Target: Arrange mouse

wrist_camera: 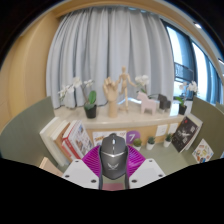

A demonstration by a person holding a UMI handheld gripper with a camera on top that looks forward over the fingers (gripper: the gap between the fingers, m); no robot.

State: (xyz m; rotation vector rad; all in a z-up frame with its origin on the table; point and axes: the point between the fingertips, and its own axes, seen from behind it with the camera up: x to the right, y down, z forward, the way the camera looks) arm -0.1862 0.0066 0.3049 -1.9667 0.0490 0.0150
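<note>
A dark grey computer mouse (pixel 113 153) sits between my two fingers, its nose pointing away from me. The magenta pads (pixel 93 160) press on its left and right sides. My gripper (pixel 113 165) is shut on the mouse and holds it above a light desk (pixel 165 150). The lower part of the mouse is hidden by the gripper body.
Beyond the mouse a wooden shelf (pixel 130 118) carries a wooden mannequin (pixel 123 83), small plants (pixel 91 103) and figurines. Books and cards (pixel 66 135) stand at the left, picture cards (pixel 188 133) at the right. Grey curtains (pixel 110 50) and a window are behind.
</note>
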